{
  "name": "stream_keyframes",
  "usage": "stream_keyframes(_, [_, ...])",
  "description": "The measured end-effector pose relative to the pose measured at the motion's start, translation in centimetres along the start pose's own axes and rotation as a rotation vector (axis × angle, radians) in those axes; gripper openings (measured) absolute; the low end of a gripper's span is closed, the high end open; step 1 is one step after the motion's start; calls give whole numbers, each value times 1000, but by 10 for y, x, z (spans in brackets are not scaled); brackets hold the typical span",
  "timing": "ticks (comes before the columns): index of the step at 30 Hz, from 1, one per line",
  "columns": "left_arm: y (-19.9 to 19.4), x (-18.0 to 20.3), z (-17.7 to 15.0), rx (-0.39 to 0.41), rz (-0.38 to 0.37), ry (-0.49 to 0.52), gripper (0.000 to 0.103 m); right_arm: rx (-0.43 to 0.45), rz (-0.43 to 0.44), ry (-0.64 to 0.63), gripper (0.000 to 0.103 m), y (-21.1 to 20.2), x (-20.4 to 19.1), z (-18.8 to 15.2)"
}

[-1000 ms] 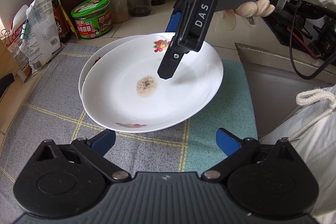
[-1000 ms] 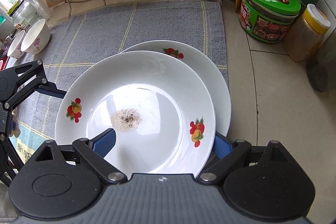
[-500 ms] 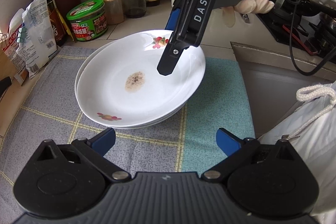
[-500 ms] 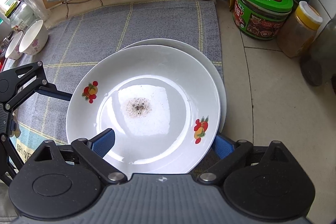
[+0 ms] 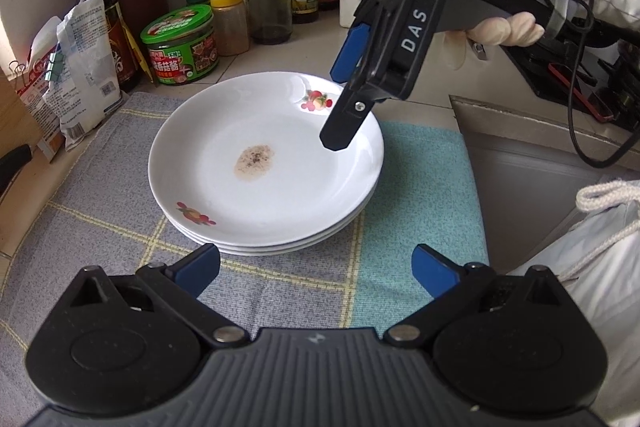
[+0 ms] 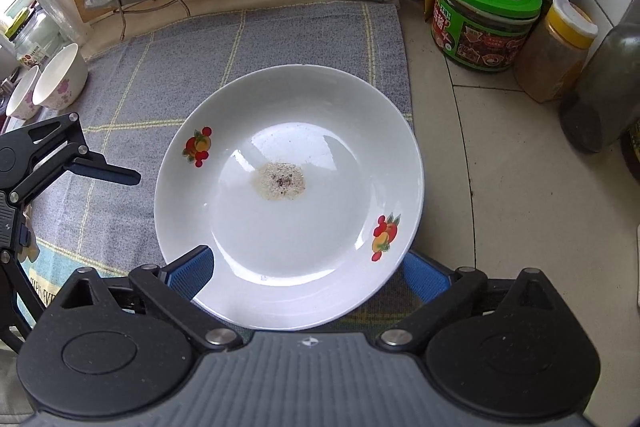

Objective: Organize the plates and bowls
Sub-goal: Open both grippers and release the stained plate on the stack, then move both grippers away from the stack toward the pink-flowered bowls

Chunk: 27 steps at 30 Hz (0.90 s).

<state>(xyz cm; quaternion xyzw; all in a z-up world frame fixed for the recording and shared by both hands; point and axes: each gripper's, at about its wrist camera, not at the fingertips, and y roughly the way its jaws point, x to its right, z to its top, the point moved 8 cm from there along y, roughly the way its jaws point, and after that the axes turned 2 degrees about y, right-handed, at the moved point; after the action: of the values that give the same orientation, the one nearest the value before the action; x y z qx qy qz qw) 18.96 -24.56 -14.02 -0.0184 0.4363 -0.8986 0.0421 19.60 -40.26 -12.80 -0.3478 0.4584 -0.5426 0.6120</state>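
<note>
White plates [image 5: 266,163] are sitting stacked on the checked cloth [image 5: 100,219]. The right gripper [image 5: 340,107] is hanging wide open over the top rim, gripping nothing; the left gripper [image 5: 316,267] is waiting open nearby. Two bowls [image 6: 52,79] beyond the stack are sitting unsorted.

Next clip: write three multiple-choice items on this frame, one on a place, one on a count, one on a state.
1. Where does the stack of white ceramic plates stand?
A. on the grey checked cloth
B. in a sink
C. on a wooden board

2. How many fruit motifs does the top plate carry?
A. one
B. two
C. four

3. How do the jaws of the left gripper stand?
A. shut on a bowl
B. shut on a plate
C. open, holding nothing

Key:
1 A, the cloth shows around the stack.
2 B, one motif sits on each side of the rim.
3 C, the jaws are wide apart, short of the stack.
</note>
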Motion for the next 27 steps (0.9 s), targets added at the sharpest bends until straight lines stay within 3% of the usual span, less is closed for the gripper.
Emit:
stream_keyframes(13, [-13,-14,-4,66,110,-211,102,197,-177,-79,103,-8,-20,-1])
stream_keyframes(22, [-44,-34,-8,135,363,-345,102,338,-260,-10,103,-24,-29,-10])
stream_keyframes(27, [-59,-41,-15,148,484,-363,102,388,-276,45,103,-32,-35,-15])
